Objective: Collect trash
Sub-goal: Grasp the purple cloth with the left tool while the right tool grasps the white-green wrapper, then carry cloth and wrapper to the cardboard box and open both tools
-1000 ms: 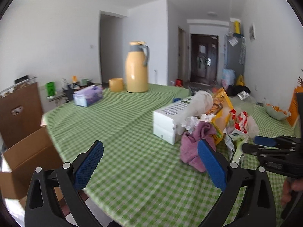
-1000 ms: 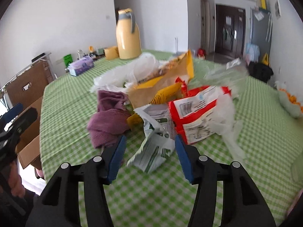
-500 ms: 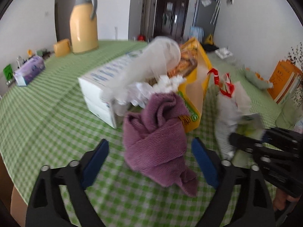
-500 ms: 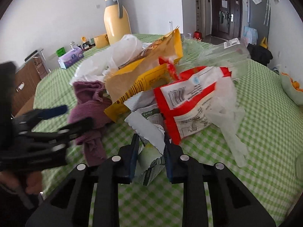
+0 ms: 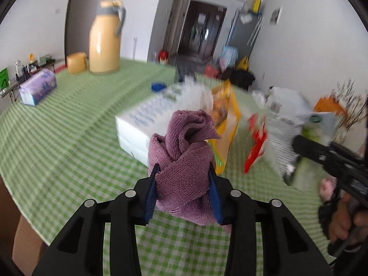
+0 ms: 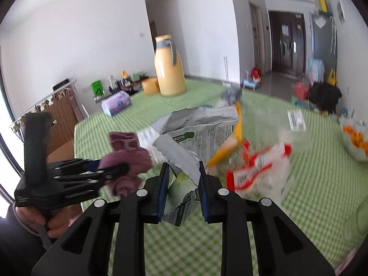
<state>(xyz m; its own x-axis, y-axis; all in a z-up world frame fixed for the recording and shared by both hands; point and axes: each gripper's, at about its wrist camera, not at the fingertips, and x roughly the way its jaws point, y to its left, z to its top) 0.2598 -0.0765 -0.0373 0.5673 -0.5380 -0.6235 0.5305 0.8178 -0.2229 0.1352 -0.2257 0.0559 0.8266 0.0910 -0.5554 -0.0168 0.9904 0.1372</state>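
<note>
Green-checked tabletop, bearing a heap of litter near its middle. Yellow thermos jug upright at the far side, with a purple tissue pack well to its left. White carton behind the heap. Left claw, jaws just closing, pads pressing both sides of a bunched purple cloth. Right claw gripping a crumpled white-and-green wrapper, held clear of the cloth-covered surface beside a red-and-white packet.
</note>
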